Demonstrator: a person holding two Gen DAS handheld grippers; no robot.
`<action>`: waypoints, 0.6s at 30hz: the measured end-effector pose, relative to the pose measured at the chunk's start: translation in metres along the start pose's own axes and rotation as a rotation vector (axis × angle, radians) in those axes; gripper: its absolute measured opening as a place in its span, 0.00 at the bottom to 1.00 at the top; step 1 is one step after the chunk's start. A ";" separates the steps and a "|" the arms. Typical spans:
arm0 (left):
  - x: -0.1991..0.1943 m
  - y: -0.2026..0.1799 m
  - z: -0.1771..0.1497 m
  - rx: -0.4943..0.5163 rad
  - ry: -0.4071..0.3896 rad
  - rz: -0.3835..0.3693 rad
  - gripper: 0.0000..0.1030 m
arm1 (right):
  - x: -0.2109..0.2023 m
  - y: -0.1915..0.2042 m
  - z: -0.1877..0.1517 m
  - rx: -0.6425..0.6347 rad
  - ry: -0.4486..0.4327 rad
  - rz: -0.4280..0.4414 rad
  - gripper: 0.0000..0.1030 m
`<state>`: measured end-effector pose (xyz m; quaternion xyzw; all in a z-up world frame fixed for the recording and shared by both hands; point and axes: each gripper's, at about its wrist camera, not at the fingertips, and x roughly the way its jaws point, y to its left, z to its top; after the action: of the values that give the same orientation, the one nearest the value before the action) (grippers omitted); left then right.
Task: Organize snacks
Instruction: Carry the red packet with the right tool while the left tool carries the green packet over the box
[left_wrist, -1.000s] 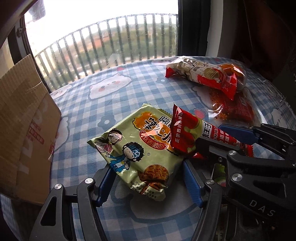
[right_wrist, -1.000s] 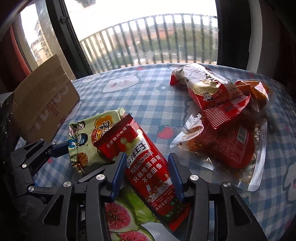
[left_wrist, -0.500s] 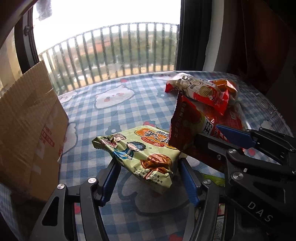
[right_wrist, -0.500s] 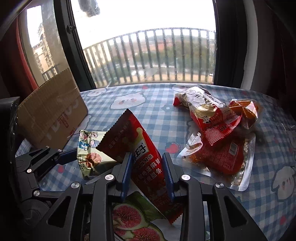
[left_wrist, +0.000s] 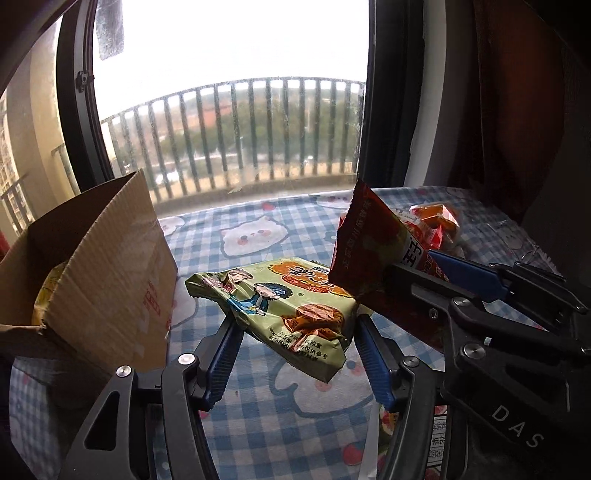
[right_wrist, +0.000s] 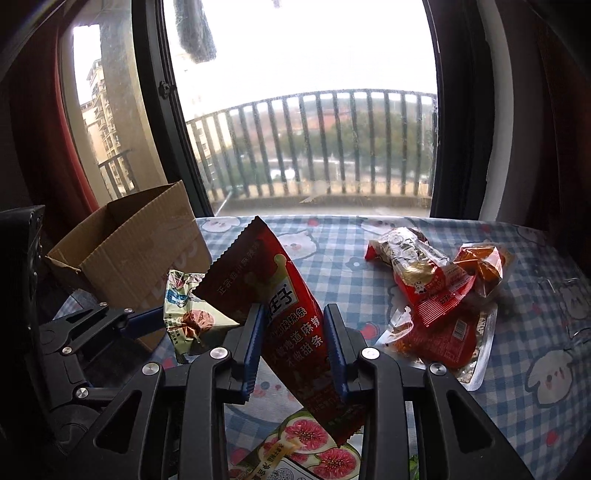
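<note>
A: A balcony window with railings stands behind a round tabletop (right_wrist: 369, 258) in a blue check cloth with cartoon animals. Which step are we at?

B: Carrying, I'd judge. The green noodle packet (left_wrist: 280, 306) is clear of the cloth, clamped across its width between the fingers of the left gripper (left_wrist: 295, 343), whose jaws have just been narrowing on it. The red spicy-strip packet (right_wrist: 280, 306) stands tilted, top corner toward eleven o'clock, pinched at its middle by the right gripper (right_wrist: 291, 347); those jaws closed in earlier in the second and are now firm on it.

A: Where do they go?

B: Most likely the open cardboard box (left_wrist: 107, 277), at about nine o'clock from the green packet in the left wrist view. Something yellow already lies inside.

A: And what's left?

B: A heap of red packets (right_wrist: 424, 288) lies at two to three o'clock in the right wrist view, well apart from the box. A fig-print packet (right_wrist: 314, 454) lies under the right gripper.

A: What does the next move call for?

B: Swing each packet over the box rim, high enough to clear the raised flap, then release. The two grippers sit close together, so one should probably go first.
</note>
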<state>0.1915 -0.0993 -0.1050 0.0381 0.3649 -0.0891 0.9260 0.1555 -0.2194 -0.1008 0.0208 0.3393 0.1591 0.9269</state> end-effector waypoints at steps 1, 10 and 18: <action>-0.006 0.002 0.001 -0.001 -0.012 0.002 0.61 | -0.004 0.003 0.002 -0.005 -0.011 0.000 0.33; -0.059 0.017 0.008 -0.010 -0.128 0.024 0.61 | -0.041 0.032 0.021 -0.039 -0.112 -0.001 0.33; -0.094 0.036 0.007 -0.031 -0.216 0.052 0.61 | -0.067 0.068 0.039 -0.089 -0.188 0.006 0.34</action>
<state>0.1358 -0.0518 -0.0354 0.0235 0.2634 -0.0630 0.9623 0.1127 -0.1725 -0.0194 -0.0043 0.2432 0.1740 0.9542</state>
